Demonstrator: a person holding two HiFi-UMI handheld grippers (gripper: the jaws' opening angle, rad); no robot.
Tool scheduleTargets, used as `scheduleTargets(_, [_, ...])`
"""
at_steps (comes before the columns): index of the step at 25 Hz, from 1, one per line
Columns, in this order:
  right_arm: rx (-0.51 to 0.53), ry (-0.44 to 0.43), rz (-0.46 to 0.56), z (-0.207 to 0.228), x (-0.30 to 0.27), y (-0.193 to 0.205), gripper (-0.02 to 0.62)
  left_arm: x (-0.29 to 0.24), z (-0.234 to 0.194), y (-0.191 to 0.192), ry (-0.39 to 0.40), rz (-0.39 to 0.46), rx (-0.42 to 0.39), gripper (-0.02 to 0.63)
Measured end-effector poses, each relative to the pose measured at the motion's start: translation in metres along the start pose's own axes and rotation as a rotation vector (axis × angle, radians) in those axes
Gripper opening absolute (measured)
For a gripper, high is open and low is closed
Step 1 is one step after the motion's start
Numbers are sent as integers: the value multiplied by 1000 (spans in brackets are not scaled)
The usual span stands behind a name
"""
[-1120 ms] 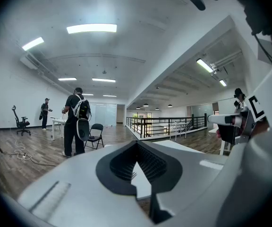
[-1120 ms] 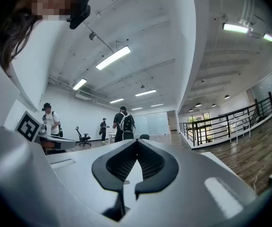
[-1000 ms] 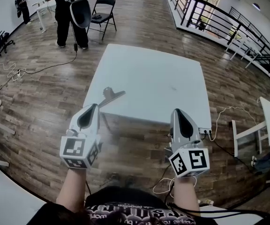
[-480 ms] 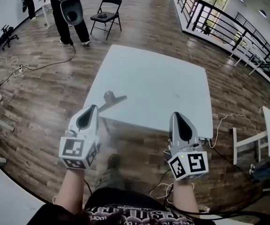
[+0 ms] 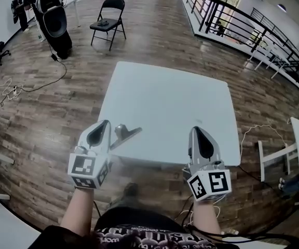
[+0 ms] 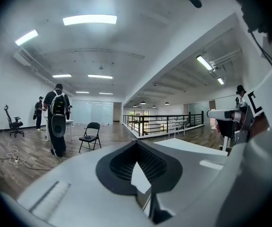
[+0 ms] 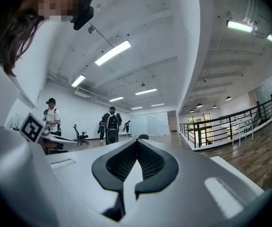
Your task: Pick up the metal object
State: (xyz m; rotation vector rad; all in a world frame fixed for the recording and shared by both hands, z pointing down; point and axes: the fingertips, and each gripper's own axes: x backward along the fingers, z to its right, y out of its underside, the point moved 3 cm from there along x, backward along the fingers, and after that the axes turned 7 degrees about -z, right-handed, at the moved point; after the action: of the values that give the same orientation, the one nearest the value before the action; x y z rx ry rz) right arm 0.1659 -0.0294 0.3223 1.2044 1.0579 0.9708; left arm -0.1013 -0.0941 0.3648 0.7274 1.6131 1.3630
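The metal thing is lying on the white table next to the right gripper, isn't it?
No. The metal thing lies on the white table next to the left gripper, not the right gripper; the head view shows it.

The metal object (image 5: pixel 124 134) is too small to identify; the top edge crops the standing person (image 5: pixel 51 14).

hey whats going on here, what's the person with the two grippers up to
A person stands at the near edge of a white table with a gripper in each hand. The left gripper is shut and empty, close beside a metal object that lies at the table's near left edge. The right gripper is also shut and empty, toward the near right side. The metal object has not been picked up yet.
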Motion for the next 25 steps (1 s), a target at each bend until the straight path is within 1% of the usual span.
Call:
scheduleTargets(3, [-4,11,9,5,-15,-4,11,-13,-7,-5,12,6,-18,-3])
scheduleTargets(6, [-7,23,10,10,-27,-5,11,-25,-12,-3,24,1,-20,-3])
scheduleTargets(10, [-5,33,-1,12,-37,-1,11,-41,-20,11,63,-47,-5,-3])
scheduleTargets(12, [-4,37,-6,12,-41,1,11,-52,-21,23,118,-101,5,-3])
scheduleTargets(14, [-4,39,-10,13,-45,3,11,-63,-23,38,186,-175,16,-3])
scheduleTargets(17, [-3,40,-17,13,-50,5,11,-79,-25,67,284,-318,44,-3])
scheduleTargets(19, [-2,40,-22,14,-52,4,11,-88,-26,86,335,-408,61,7])
scheduleTargets(21, [-2,42,-25,14,-55,4,11,-95,-28,104,381,-480,82,85])
scheduleTargets(24, [-4,44,-29,14,-59,5,11,-103,-26,125,457,-555,141,172])
scheduleTargets(25, [-5,45,-30,14,-60,5,11,-106,-25,132,479,-576,160,190])
